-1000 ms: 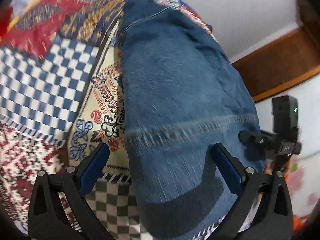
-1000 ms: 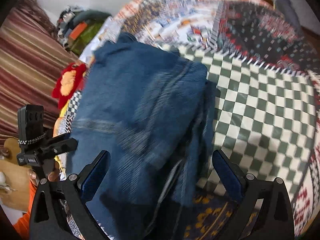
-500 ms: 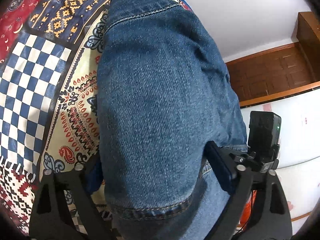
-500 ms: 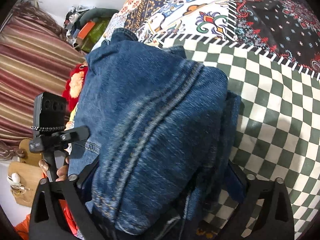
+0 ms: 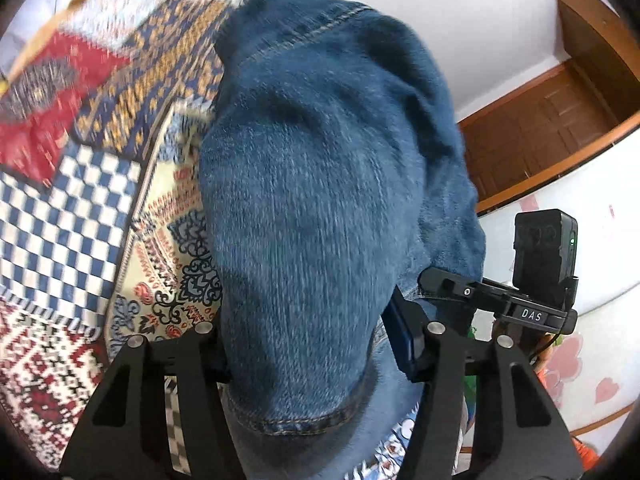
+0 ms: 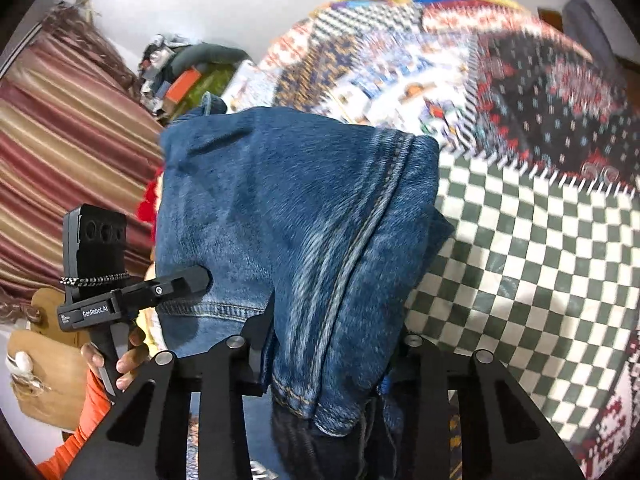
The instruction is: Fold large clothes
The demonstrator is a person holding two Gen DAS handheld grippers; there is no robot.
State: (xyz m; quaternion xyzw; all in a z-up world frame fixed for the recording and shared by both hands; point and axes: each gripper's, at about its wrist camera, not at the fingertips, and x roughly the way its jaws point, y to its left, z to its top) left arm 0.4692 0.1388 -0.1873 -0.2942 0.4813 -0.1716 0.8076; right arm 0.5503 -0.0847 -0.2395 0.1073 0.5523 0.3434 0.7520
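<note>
Both hand-held grippers are closing in now: half a second ago their fingers stood wide around the jeans point(image 5: 320, 216), and now the left hand-held gripper point(image 5: 308, 344) is clamping the folded denim near its hem. The right hand-held gripper point(image 6: 328, 364) is pinching the seamed edge too. The jeans are bunching up above the patchwork bedspread point(image 6: 520, 240), the background blurring. The person's hand point(image 6: 120, 360) is gripping the left handle upright.
</note>
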